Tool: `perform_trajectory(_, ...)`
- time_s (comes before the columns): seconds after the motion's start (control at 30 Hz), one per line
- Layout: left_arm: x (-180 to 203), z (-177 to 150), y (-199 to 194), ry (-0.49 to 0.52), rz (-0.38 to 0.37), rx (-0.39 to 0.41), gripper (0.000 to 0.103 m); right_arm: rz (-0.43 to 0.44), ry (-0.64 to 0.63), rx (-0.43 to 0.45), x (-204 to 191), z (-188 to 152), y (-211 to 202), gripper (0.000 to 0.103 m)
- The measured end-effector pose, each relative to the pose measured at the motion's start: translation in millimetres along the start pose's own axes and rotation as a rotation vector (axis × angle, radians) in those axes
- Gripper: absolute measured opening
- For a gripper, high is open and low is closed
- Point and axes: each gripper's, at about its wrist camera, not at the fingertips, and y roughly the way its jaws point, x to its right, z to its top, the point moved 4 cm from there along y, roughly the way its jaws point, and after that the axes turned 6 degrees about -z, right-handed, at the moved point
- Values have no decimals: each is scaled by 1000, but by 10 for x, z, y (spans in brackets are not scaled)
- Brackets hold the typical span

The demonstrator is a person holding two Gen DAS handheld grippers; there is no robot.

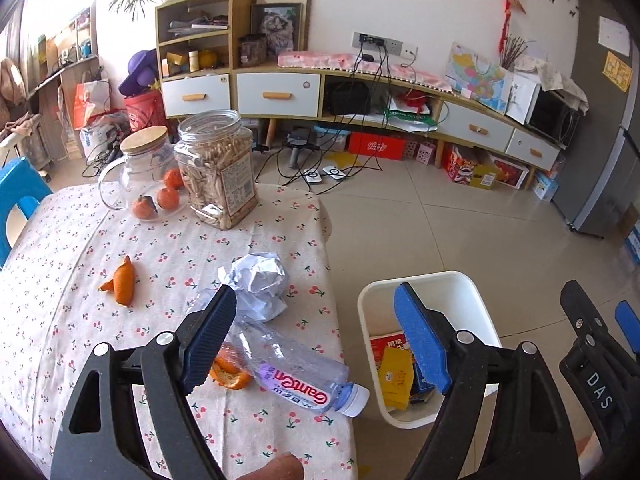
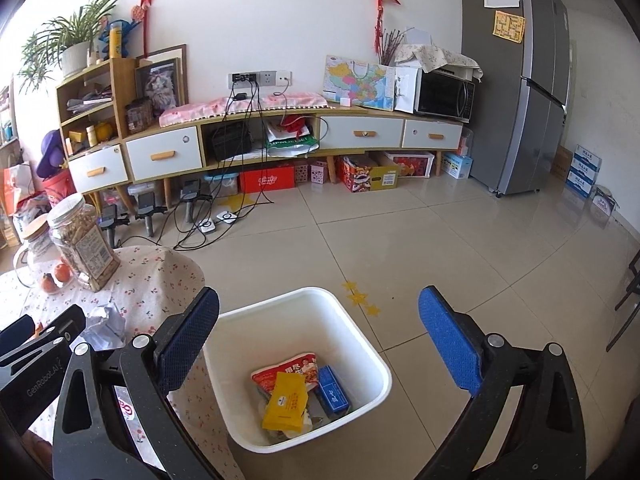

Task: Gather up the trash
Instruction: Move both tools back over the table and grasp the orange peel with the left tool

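A crushed clear plastic bottle lies near the edge of the cherry-print tablecloth. It rests partly on an orange peel. Beyond it sit a crumpled paper ball and another peel. My left gripper hangs open above the bottle with nothing between its pads. A white bin stands on the floor beside the table. It holds a yellow packet, a red packet and a blue box. Over the bin my right gripper is open and empty.
At the table's far end stand a plastic jar of sticks and a glass jug with tangerines around it. A blue chair is at the left. Cables and chargers lie on the tiled floor before the low cabinet. A fridge stands at the right.
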Motion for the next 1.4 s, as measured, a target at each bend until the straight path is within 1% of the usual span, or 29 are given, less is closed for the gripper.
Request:
perform_trajectory(0.07, -162, -11, -65, -15, 32, 9, 82, 17, -14, 12, -138, 2, -59, 96)
perform_trajectory(0.27, -659, -60, -198, -65, 105, 1, 82, 81, -71, 18, -558, -43, -200, 96)
perform_trajectory(0.5, -1224, -138, -335, -125, 192, -10, 82, 161, -151, 36, -1170, -120, -399, 96)
perform_trajectory(0.63, -1622, -189, -347, -179, 236, -36, 82, 210, -206, 49, -1544, -194, -512, 96)
perform_trajectory(0.77, -2004, -262, -300, -223, 272, -71, 82, 247, -243, 57, -1835, -260, -598, 96)
perform_trajectory(0.87, -2295, -304, -157, -239, 293, -118, 82, 270, -254, 56, -1978, -278, -647, 96)
perform_trajectory(1.0, -2679, -351, 166, -302, 267, -224, 82, 286, -266, 55, -2062, -268, -658, 96)
perform_trajectory(1.07, -2802, -332, 298, -323, 268, -243, 82, 290, -266, 46, -2074, -246, -629, 96)
perform_trajectory(1.17, -2837, -236, 502, -320, 262, -246, 82, 294, -263, 25, -2074, -229, -565, 96)
perform_trajectory(1.3, -2696, -98, 800, -255, 238, -264, 82, 302, -247, -35, -2013, -187, -382, 96)
perform_trajectory(1.37, -2621, -80, 961, -214, 236, -294, 82, 308, -219, -77, -1940, -174, -260, 96)
perform_trajectory(1.4, -2614, -98, 1044, -200, 251, -318, 82, 310, -199, -99, -1911, -180, -207, 96)
